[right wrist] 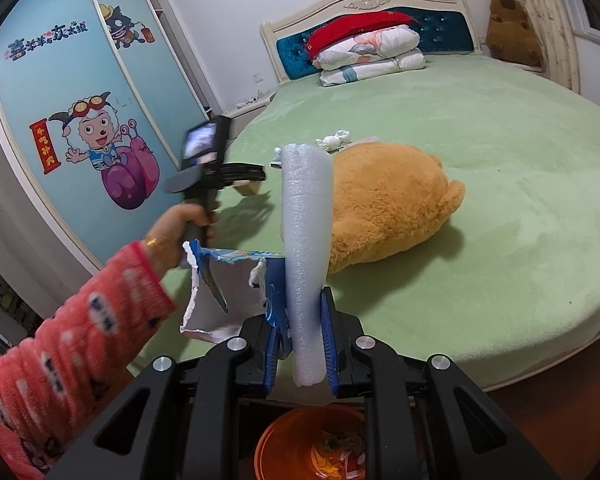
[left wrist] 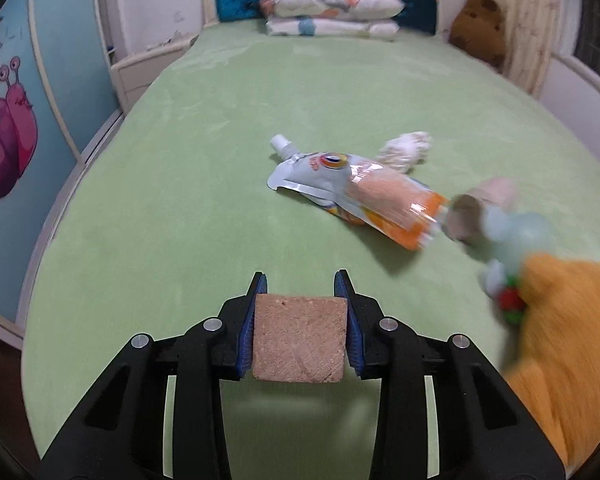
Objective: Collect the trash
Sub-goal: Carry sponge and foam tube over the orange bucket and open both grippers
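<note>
The left gripper is clamped on a brown block above the green bed. The right gripper pinches a white foam roll and torn blue packaging above an orange bin, partly hidden by the gripper. A spouted pouch, cardboard tube and blurred plush toy lie on the bed.

A tan block is clamped off the bed; a spouted pouch lies flat on it.

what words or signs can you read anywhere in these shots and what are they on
"喜羊羊与灰太狼": cartoon title lettering at the top of the blue wardrobe door.
Red scroll sticker beside the cartoon sheep: yellow characters, too small to read.
Spouted pouch on the bed: print blurred, unreadable.
Torn blue carton in the right gripper: print unreadable.
Nothing else legible.
</note>
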